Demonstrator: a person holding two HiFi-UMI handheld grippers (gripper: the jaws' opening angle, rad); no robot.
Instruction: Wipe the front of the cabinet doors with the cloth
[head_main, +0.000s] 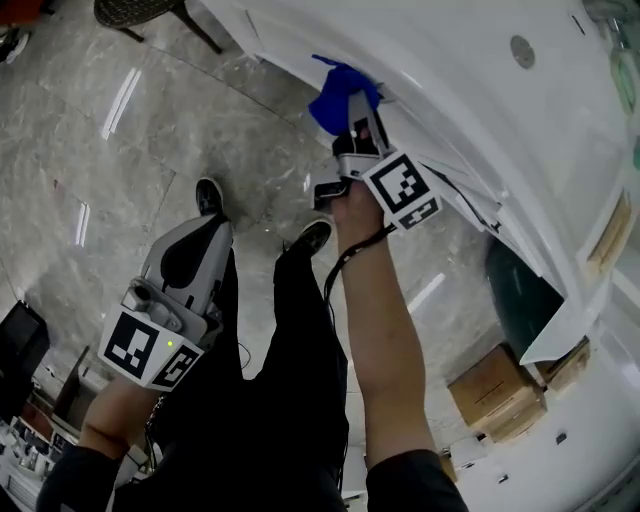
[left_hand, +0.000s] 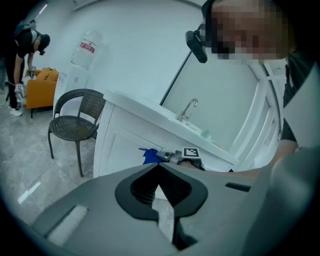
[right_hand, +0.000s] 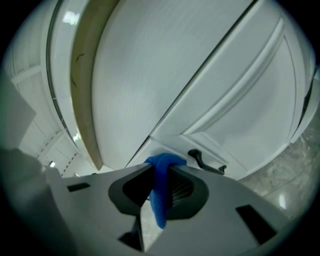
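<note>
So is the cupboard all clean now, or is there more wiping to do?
Not finished, it seems. Done: the blue cloth is picked up and clamped in the right gripper. Happening now: the cloth looks pressed on a white cabinet door, beside its dark handle. Left: the pictures don't show which parts are already wiped, so probably more door. The left gripper is shut, empty and hanging low.

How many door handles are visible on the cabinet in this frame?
1. A dark handle sits on the white cabinet door, just right of the blue cloth clamped in the right gripper. Other handles may be hidden outside the right gripper view.
</note>
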